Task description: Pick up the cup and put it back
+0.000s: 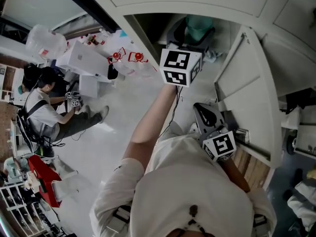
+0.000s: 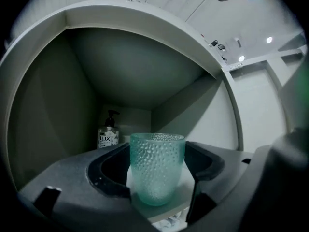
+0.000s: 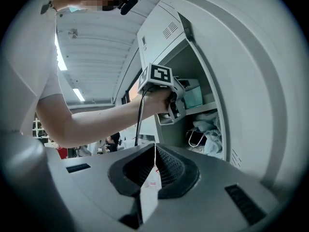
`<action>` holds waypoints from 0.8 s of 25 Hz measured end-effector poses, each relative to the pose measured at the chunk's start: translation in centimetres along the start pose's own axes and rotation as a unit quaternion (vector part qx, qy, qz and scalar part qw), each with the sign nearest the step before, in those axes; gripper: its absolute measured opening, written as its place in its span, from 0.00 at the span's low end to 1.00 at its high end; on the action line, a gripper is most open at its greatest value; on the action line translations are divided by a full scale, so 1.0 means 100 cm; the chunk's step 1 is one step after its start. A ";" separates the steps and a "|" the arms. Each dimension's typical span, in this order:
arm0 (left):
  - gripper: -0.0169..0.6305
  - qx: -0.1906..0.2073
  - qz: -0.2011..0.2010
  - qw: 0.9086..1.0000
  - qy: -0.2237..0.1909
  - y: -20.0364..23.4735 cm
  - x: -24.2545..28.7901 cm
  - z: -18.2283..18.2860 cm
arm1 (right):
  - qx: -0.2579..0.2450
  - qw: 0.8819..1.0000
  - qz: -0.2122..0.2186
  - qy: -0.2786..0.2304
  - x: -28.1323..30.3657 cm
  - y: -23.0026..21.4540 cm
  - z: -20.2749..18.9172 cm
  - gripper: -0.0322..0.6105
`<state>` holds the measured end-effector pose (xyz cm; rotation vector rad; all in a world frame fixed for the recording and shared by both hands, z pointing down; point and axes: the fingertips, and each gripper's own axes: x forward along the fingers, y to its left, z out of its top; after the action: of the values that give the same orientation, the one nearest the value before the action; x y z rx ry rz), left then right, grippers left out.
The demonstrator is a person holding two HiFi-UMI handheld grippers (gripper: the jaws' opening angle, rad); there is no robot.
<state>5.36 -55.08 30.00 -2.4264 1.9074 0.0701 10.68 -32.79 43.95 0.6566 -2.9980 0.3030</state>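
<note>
My left claw (image 2: 159, 151) pinches the cup (image 2: 157, 175) over the locker shelf (image 3: 208, 108), near the soap bottle (image 2: 108, 134). Hold it upright, lower gently, then release. My right claw (image 3: 154, 163) is pressed together, empty.

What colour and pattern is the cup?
Translucent teal cup, dimpled all over; best in the left gripper view.

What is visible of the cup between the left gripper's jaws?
The cup is a translucent teal tumbler, glass or plastic, dimpled all over, no handle, apparently empty. It stands upright between the jaws of the left gripper, which press both sides, over a pale locker shelf; whether it rests there is unclear.
</note>
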 end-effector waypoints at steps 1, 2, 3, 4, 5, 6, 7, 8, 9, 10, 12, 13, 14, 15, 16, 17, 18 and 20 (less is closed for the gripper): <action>0.57 0.000 0.003 1.000 -0.001 0.000 0.001 -0.001 | 0.001 1.000 0.001 0.002 0.000 0.000 -0.001 0.09; 0.57 0.001 0.005 1.000 -0.003 0.001 0.003 -0.002 | 0.002 1.000 0.002 0.004 0.000 0.000 -0.002 0.09; 0.57 0.003 0.006 1.000 -0.003 0.001 0.005 -0.003 | 0.002 1.000 0.003 0.004 0.000 0.001 -0.002 0.09; 0.57 0.005 0.006 1.000 -0.003 0.001 0.007 -0.003 | 0.003 1.000 0.004 0.004 0.000 0.001 -0.002 0.09; 0.57 0.008 0.005 1.000 -0.003 0.001 0.009 -0.003 | 0.004 1.000 0.005 0.003 0.000 0.001 -0.003 0.09; 0.57 0.012 0.005 1.000 -0.004 0.000 0.010 -0.003 | 0.005 1.000 0.005 0.003 0.000 0.000 -0.004 0.09; 0.57 0.017 0.005 1.000 -0.006 0.000 0.010 -0.002 | 0.005 1.000 0.006 0.004 0.000 0.001 -0.004 0.09; 0.57 0.022 0.007 1.000 -0.009 -0.001 0.009 -0.002 | 0.006 1.000 0.006 0.004 0.000 0.001 -0.005 0.09; 0.57 0.029 0.009 0.999 -0.013 -0.002 0.009 -0.001 | 0.008 1.000 0.007 0.004 0.000 0.000 -0.006 0.09; 0.57 0.033 0.010 0.999 -0.017 -0.003 0.008 0.000 | 0.012 1.000 0.007 0.003 0.000 0.000 -0.006 0.09; 0.57 0.035 0.013 0.999 -0.026 -0.003 0.007 0.001 | 0.015 1.000 0.006 0.003 -0.001 0.000 -0.006 0.09; 0.57 0.031 0.014 0.999 -0.030 -0.003 0.007 0.001 | 0.015 1.000 0.007 0.003 -0.001 0.000 -0.006 0.09; 0.57 0.027 0.015 0.999 -0.033 -0.002 0.006 0.002 | 0.016 1.000 0.006 0.004 -0.001 0.000 -0.005 0.09; 0.58 0.023 0.016 0.999 -0.035 -0.001 0.006 0.002 | 0.018 1.000 0.006 0.004 -0.001 0.001 -0.005 0.09; 0.58 0.022 0.017 0.999 -0.034 0.000 0.006 0.001 | 0.020 1.000 0.006 0.003 -0.001 0.001 -0.006 0.09; 0.58 0.025 0.018 0.999 -0.033 0.000 0.006 0.001 | 0.021 1.000 0.006 0.002 -0.002 0.001 -0.006 0.09; 0.58 0.028 0.020 0.999 -0.033 0.000 0.005 0.001 | 0.023 1.000 0.005 0.000 -0.002 0.001 -0.007 0.09; 0.59 0.028 0.022 0.999 -0.035 0.000 0.004 0.001 | 0.021 1.000 0.004 -0.001 -0.002 0.000 -0.006 0.09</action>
<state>5.49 -55.42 29.93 -2.3152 1.9055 0.1002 10.91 -32.57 44.50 0.6483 -3.0057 0.3680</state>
